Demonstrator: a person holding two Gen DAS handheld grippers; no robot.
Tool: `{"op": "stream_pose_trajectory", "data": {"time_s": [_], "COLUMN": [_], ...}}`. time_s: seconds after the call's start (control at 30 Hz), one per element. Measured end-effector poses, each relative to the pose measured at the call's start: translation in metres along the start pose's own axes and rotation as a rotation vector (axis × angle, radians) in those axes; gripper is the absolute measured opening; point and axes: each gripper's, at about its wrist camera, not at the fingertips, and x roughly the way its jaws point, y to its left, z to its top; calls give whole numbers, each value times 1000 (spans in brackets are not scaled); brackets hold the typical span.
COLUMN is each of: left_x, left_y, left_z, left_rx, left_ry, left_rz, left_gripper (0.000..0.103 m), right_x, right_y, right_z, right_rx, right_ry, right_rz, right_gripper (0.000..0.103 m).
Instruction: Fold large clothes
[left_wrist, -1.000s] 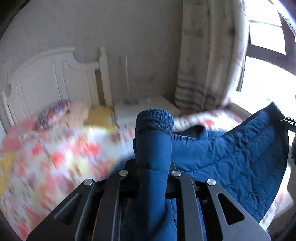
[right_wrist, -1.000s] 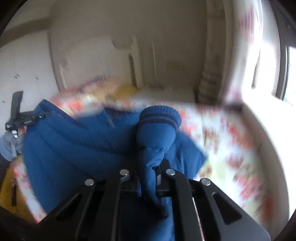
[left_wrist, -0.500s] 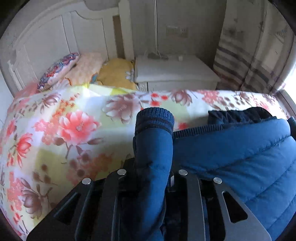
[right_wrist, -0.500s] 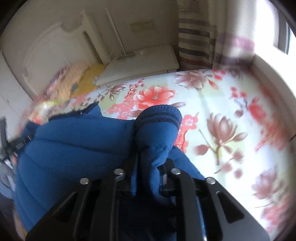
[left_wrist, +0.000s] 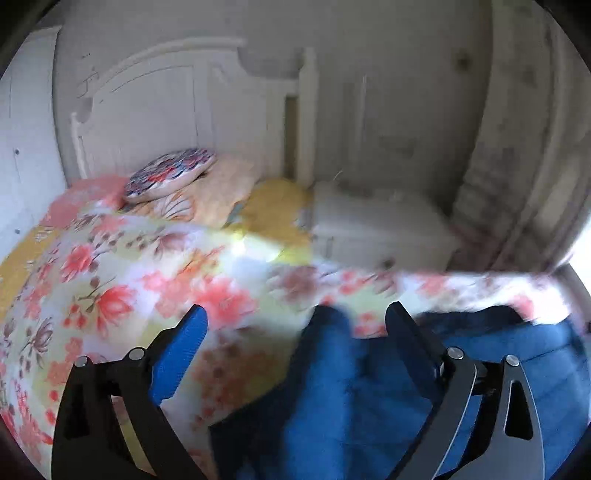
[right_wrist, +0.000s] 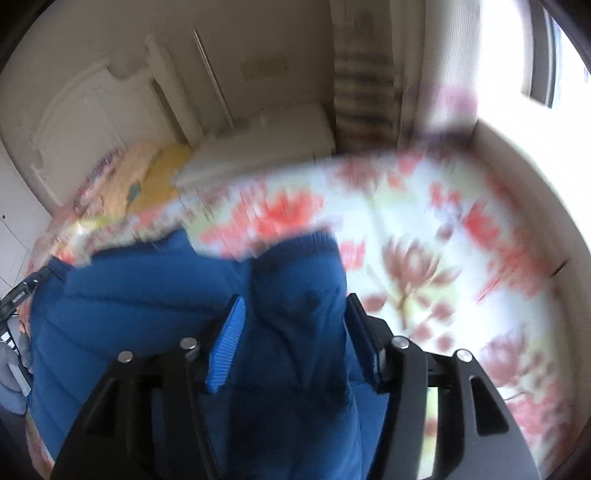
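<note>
Lying on one floral bed, one blue jacket.

My ribbed blue pads looked rubbery, the blue jacket quilted matt cloth, the bedspread smooth floral fabric.

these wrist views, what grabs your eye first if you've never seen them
The blue puffer jacket fills the bottom of both views, one sleeve lying between the right gripper's parted jaws. Behind it spreads the red-flowered bedspread, with a patterned pillow by the white headboard.
</note>
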Motion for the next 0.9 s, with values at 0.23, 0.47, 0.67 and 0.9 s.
{"op": "stream_pose_trajectory", "data": {"time_s": [0.23, 0.47, 0.67, 0.9], "left_x": [25, 68, 70, 75], "left_y": [-117, -88, -79, -73], "left_z": [-26, -42, -48, -46], "left_rx": [387, 297, 242, 199], "left_ry": [109, 206, 211, 226], "left_rz": [99, 88, 41, -6], "left_gripper": [97, 99, 99, 99], "right_x": [-8, 61, 60, 50], "right_y": [132, 149, 144, 58], "right_z": [17, 1, 2, 10], "right_rx": [-291, -249, -211, -44], "right_ry": [-28, 125, 125, 78], "right_rz": [29, 47, 110, -42], "right_gripper": [59, 50, 52, 58]}}
